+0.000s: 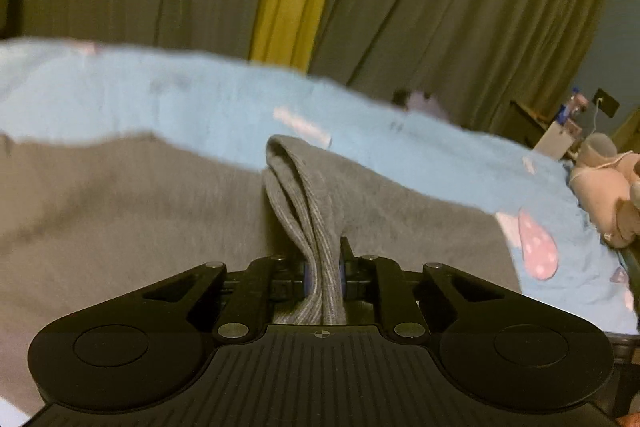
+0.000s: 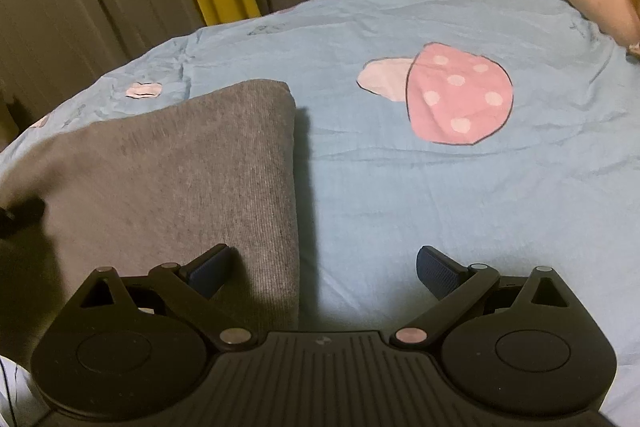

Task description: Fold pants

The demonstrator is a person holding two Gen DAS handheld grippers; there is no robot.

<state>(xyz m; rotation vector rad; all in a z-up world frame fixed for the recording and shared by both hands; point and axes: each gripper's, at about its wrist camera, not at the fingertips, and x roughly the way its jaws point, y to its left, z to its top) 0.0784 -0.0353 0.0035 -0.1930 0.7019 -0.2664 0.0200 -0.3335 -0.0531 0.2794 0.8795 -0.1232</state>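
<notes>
The left gripper [image 1: 323, 273] is closed narrow on a ribbed edge of the grey pants [image 1: 120, 211], which lie on the blue bedsheet [image 2: 400, 187]. The right gripper [image 2: 322, 269] is wide open, empty, the pants' edge at its 10 o'clock. I think the left should carry its edge over slowly, keeping the layers aligned.

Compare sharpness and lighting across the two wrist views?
Left wrist: dim, sheet and pants smeared by motion blur, only the pinched fold at the left gripper crisp. Right wrist: sharper, pants casting a hard shadow on the sheet; fisheye curves both.
</notes>
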